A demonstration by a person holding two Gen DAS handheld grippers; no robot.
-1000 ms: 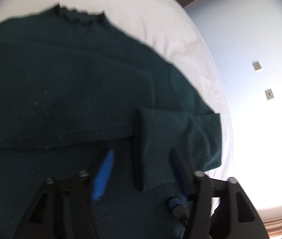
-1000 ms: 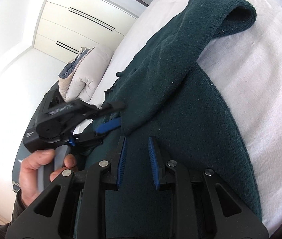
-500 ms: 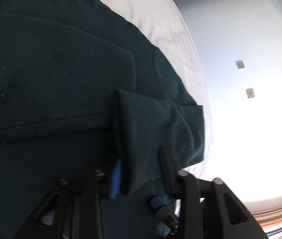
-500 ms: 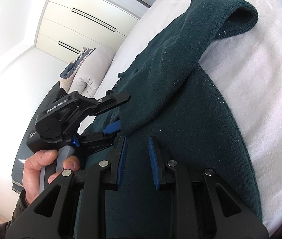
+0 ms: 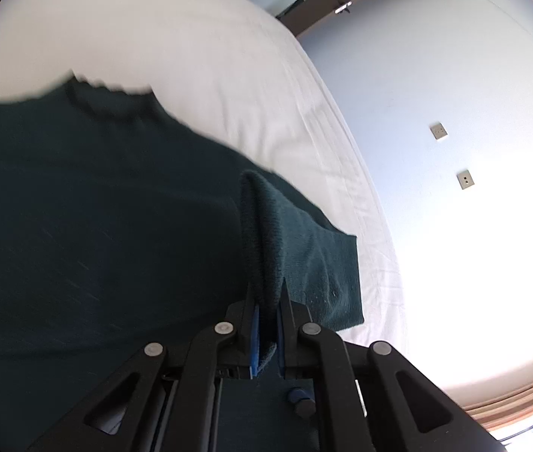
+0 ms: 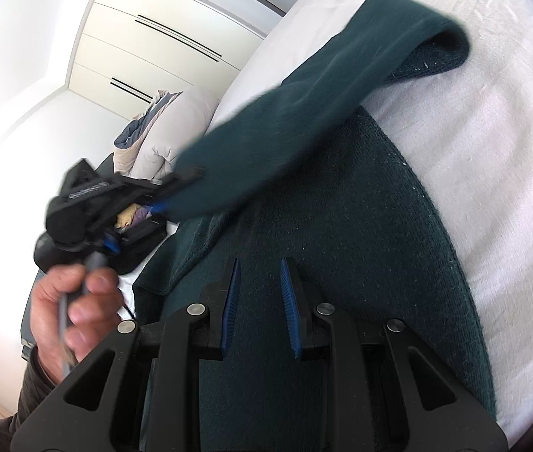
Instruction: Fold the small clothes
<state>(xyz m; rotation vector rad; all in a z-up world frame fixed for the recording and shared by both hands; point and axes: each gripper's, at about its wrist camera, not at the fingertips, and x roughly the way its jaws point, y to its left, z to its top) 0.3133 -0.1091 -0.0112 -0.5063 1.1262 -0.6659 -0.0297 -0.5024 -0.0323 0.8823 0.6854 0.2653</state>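
Observation:
A dark green knitted sweater (image 5: 96, 226) lies flat on a white bed (image 5: 191, 37), its neck at the far side. My left gripper (image 5: 266, 301) is shut on the sleeve cuff (image 5: 262, 233), which stands up between the blue pads. In the right wrist view the same sleeve (image 6: 323, 94) stretches lifted from the sweater's shoulder to the left gripper (image 6: 170, 197), held by a person's hand (image 6: 78, 301). My right gripper (image 6: 258, 282) hovers low over the sweater body (image 6: 341, 245), jaws partly apart with nothing between them.
White sheet (image 6: 492, 150) lies bare to the right of the sweater. A bundled duvet or pillow (image 6: 176, 124) sits at the bed's far left, with a dark bag (image 6: 142, 241) before it and a white wardrobe (image 6: 153, 49) behind. A wall with two sockets (image 5: 438, 130) runs past the bed's edge.
The left gripper closed on the sleeve cuff and lifted it up off the sweater, pulling the sleeve taut. The right gripper stayed still.

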